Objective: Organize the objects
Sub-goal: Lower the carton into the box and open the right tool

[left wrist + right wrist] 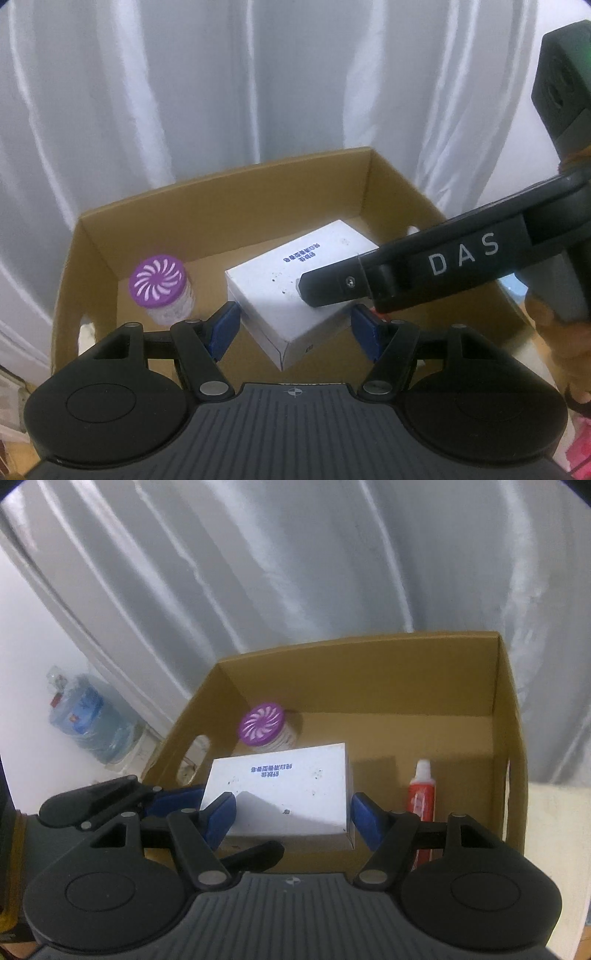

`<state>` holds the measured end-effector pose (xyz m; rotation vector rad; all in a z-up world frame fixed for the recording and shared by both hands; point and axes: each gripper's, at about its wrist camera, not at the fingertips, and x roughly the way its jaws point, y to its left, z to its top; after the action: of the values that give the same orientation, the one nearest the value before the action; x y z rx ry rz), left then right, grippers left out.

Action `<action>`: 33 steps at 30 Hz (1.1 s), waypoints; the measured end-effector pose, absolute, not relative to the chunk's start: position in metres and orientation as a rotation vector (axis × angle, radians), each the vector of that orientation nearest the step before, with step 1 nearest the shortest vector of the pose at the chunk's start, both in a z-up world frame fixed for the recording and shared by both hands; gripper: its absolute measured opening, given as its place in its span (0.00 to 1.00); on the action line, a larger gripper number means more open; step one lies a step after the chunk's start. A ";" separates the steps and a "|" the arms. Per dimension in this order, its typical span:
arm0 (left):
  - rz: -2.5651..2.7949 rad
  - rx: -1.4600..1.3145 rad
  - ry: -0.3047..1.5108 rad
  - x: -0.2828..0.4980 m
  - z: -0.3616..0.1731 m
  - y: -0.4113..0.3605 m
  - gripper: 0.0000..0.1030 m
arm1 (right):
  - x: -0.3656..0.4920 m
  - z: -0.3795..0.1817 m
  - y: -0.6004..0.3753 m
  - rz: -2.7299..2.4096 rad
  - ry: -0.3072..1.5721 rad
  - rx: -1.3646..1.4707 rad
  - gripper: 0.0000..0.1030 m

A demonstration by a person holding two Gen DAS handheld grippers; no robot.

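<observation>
White box (284, 794), purple-lidded jar (267, 729), red tube (421, 795) inside cardboard box (369, 672).

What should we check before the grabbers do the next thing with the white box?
1. White box inside the cardboard box: ok.
2. Left gripper fingers apart, around the white box's near corner: ok.
3. Right gripper fingers apart, either side of the white box: ok.
4. Pads pressing on the white box: cannot tell.
5. Purple-lidded jar upright, apart from the white box: ok.
6. Red tube clear of the right gripper's fingers: ok.
</observation>
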<state>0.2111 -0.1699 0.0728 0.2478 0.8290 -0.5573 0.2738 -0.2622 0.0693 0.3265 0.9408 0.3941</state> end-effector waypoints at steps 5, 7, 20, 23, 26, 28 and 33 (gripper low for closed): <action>-0.556 0.251 0.916 0.259 0.059 -0.185 0.64 | 0.324 0.055 -0.270 0.384 1.008 0.364 0.71; -0.553 0.256 0.946 0.275 0.050 -0.191 0.65 | 0.342 0.046 -0.273 0.371 1.034 0.375 0.71; -0.501 0.302 1.081 0.313 -0.003 -0.209 0.66 | 0.402 -0.021 -0.286 0.344 1.155 0.430 0.70; -0.506 0.295 1.080 0.308 -0.002 -0.206 0.69 | 0.402 -0.028 -0.288 0.348 1.169 0.464 0.71; -0.501 0.277 1.068 0.299 0.009 -0.199 0.72 | 0.400 -0.022 -0.290 0.357 1.149 0.507 0.79; -0.493 0.253 1.042 0.289 0.021 -0.190 0.75 | 0.398 -0.012 -0.292 0.354 1.121 0.526 0.87; -0.476 0.145 0.927 0.242 0.069 -0.145 0.80 | 0.356 0.040 -0.305 0.341 0.981 0.560 0.97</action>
<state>0.2416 -0.1446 0.0687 0.1455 0.9267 -0.4762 0.3564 -0.3048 0.0397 0.5601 0.9812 0.3414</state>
